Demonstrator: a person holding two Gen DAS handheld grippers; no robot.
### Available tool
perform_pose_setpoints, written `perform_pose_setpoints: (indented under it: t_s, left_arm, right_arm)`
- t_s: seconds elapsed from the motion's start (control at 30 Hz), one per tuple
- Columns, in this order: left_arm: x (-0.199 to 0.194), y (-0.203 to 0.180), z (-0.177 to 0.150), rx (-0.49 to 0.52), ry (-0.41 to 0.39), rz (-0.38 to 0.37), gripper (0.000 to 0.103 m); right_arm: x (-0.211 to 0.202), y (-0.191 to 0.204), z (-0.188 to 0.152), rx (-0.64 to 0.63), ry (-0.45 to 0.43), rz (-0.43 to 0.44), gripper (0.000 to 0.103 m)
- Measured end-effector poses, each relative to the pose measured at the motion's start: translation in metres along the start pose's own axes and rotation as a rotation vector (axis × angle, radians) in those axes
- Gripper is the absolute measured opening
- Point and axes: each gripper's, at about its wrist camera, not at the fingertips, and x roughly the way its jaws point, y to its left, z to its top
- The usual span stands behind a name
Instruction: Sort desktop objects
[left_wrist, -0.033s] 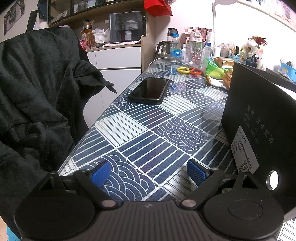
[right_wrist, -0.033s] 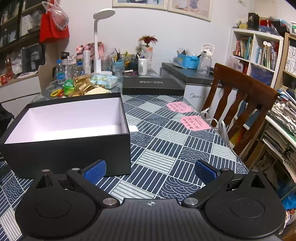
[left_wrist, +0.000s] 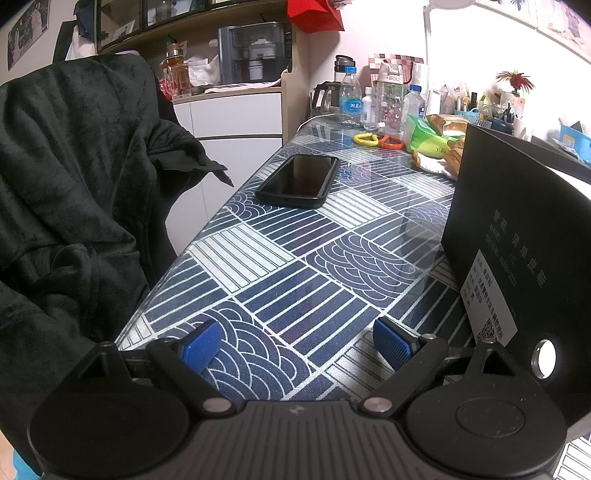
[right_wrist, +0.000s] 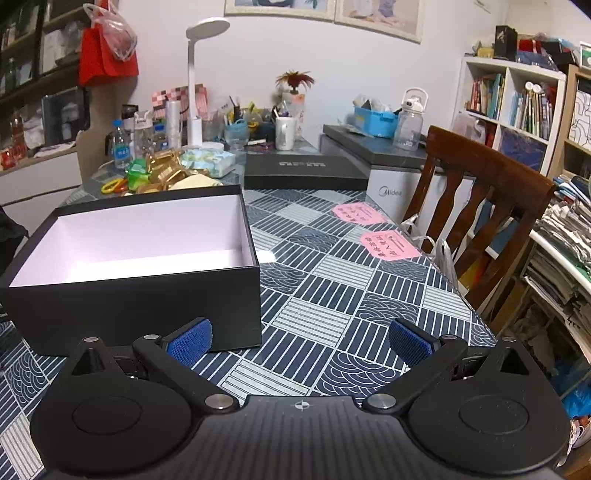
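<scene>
A black phone (left_wrist: 298, 181) lies flat on the patterned table, well ahead of my left gripper (left_wrist: 297, 341), which is open and empty. An open black box with a white inside (right_wrist: 140, 236) stands left of my right gripper (right_wrist: 300, 339), which is open and empty; the box's outer side (left_wrist: 524, 258) fills the right of the left wrist view. Two pink cards (right_wrist: 391, 245) lie on the table to the right. A flat black box lid (right_wrist: 306, 171) lies farther back.
Bottles, snack packets and yellow and orange rings (left_wrist: 376, 139) crowd the table's far end, with a desk lamp (right_wrist: 195, 74). A dark robe on a chair (left_wrist: 74, 206) is at the table's left edge. A wooden chair (right_wrist: 480, 206) and bookshelves stand on the right.
</scene>
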Motion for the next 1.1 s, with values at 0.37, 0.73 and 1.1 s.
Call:
perform_pose_setpoints:
  t_s: [0.37,0.73,1.1]
  left_arm:
    - [0.0,0.0,0.0,0.0,0.002,0.0,0.103]
    - [0.0,0.0,0.0,0.0,0.002,0.0,0.103]
    - [0.0,0.0,0.0,0.0,0.002,0.0,0.103]
  right_arm:
    - [-0.005,-0.005,0.008,0.022,-0.025,0.0,0.103]
    - [-0.014,0.01,0.027,-0.005,-0.068,0.07,0.103]
    - [-0.011,0.021,0.019,-0.052,-0.026,0.103,0.103]
